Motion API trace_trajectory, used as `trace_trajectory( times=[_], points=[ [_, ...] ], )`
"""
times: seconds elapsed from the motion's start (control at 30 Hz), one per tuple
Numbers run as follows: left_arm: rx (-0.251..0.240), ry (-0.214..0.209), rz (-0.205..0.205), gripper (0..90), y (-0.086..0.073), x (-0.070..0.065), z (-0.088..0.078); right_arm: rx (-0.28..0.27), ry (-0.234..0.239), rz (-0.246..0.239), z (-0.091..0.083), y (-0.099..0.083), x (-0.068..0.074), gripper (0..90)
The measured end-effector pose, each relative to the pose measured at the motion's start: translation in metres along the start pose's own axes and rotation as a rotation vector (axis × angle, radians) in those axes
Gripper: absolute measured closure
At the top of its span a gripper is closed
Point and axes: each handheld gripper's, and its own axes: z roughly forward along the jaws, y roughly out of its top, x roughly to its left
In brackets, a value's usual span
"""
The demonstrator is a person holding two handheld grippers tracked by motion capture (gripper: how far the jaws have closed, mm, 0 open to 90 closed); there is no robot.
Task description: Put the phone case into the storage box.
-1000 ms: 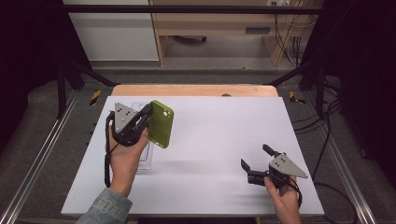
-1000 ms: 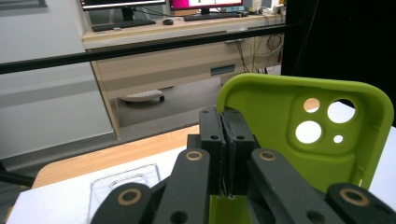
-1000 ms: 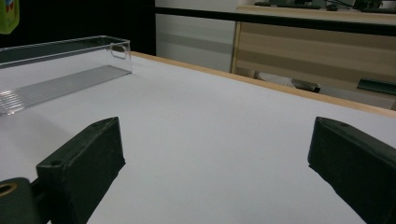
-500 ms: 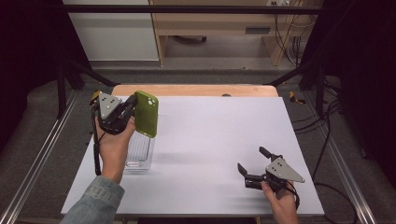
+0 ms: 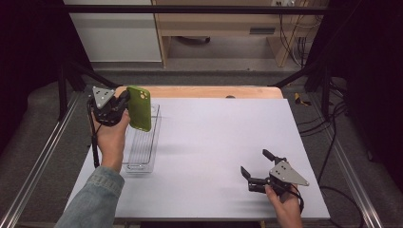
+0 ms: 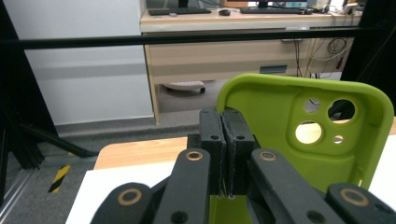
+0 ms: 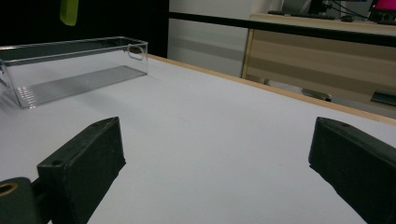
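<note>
Green phone case (image 5: 139,108), clamped by its edge in the left gripper (image 5: 119,103), hangs above the clear plastic tray (image 5: 142,145) at the white table's (image 5: 223,137) left side; right gripper (image 5: 254,167) rests open, well apart.

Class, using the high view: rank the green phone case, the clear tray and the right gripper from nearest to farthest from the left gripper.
1. Phone case: pinched in the left gripper, upright over the table's far left.
2. Clear tray: just below the case, lying along the table's left side.
3. Right gripper: across the table, near its front right corner, jaws open.
</note>
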Motion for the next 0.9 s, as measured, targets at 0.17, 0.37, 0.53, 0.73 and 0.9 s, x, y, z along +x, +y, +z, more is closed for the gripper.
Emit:
trace_trajectory(
  times=[0.17, 0.37, 0.53, 0.73, 0.9],
  points=[
    [0.015, 0.025, -0.006, 87.8, -0.003, 0.008, 0.012, 0.000, 0.006, -0.004, 0.001, 0.000, 0.001, 3.8],
    [0.024, 0.046, -0.015, 87.8, -0.004, 0.014, 0.024, -0.003, 0.011, -0.003, 0.001, 0.000, 0.002, 3.8],
    [0.036, 0.062, -0.012, 87.8, -0.007, 0.016, 0.035, -0.001, 0.010, -0.018, 0.002, 0.000, 0.002, 3.8],
    [0.056, 0.078, -0.040, 87.8, -0.013, 0.021, 0.046, 0.000, 0.016, -0.020, 0.003, 0.000, 0.002, 3.8],
    [0.073, 0.093, -0.053, 87.8, -0.015, 0.020, 0.054, -0.006, 0.013, -0.011, 0.003, -0.001, 0.000, 3.8]
  ],
)
